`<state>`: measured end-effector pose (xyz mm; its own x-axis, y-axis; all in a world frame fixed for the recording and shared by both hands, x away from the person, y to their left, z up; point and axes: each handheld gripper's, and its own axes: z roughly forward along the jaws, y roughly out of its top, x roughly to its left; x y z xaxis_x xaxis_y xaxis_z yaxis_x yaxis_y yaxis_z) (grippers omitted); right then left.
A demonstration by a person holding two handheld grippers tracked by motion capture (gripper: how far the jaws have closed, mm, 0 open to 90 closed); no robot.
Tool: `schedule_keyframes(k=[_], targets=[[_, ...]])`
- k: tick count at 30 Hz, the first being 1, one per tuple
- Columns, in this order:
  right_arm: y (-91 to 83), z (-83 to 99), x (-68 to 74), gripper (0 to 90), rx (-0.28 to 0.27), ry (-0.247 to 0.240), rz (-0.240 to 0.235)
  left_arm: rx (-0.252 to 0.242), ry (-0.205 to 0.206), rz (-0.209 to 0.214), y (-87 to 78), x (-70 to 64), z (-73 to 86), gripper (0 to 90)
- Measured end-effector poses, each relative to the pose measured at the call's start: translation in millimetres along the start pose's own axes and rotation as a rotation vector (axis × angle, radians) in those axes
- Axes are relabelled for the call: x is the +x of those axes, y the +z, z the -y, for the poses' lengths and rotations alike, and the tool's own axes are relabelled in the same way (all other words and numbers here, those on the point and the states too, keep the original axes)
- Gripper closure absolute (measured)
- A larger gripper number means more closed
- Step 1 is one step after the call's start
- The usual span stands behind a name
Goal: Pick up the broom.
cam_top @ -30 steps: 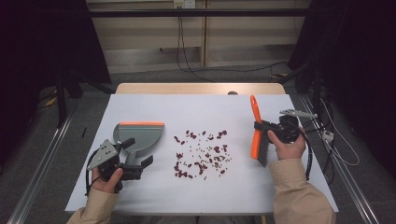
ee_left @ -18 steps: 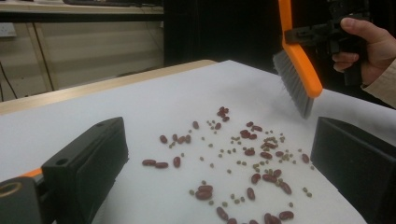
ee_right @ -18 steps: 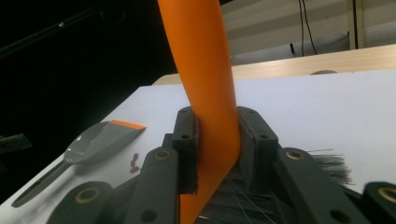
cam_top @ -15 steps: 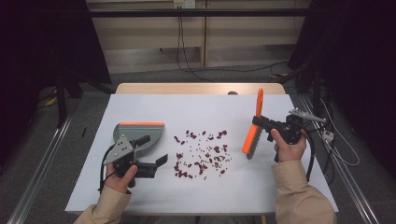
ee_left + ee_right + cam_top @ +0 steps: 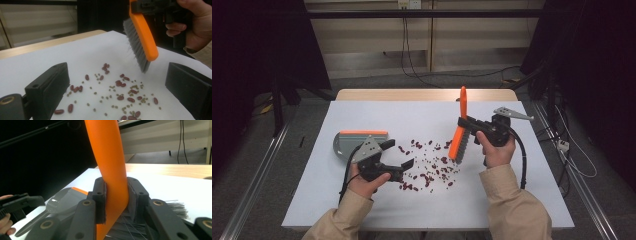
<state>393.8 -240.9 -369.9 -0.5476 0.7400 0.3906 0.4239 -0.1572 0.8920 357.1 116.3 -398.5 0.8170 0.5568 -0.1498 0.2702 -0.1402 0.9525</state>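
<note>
1. Orange plastic sits clamped between the jaws of the right tool (image 5: 468, 123): the brush (image 5: 459, 134) handle, held with its grey bristles tilted down just above the right edge of the spilled beans (image 5: 428, 165).
2. Spread wide and holding nothing, the left tool (image 5: 398, 155) hovers low at the left edge of the beans, red ones mixed with smaller green ones.
3. Behind it a grey dustpan (image 5: 346, 144) with an orange lip lies flat.
4. White sheeting covers the table (image 5: 377, 112); a wooden strip shows along its far edge.
5. Beyond are dark curtains, pale wall panels and hanging cables.
6. No readable writing appears anywhere.
</note>
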Motion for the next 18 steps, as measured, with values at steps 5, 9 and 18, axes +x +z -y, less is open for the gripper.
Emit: schedule_keyframes(k=[5,9,18], targets=[[22.0,0.8,20.3,70.9,0.018,-0.027,-0.015,0.020,-0.011,0.016,21.0,-4.4,2.1,7.3],[35.1,1.7,31.2,71.0,0.031,-0.034,-0.033,0.027,-0.027,0.023,31.9,-6.6,3.3,10.4],[58.5,4.3,59.0,70.9,0.051,-0.088,-0.058,0.062,-0.062,0.013,48.5,-9.3,6.6,30.9]])
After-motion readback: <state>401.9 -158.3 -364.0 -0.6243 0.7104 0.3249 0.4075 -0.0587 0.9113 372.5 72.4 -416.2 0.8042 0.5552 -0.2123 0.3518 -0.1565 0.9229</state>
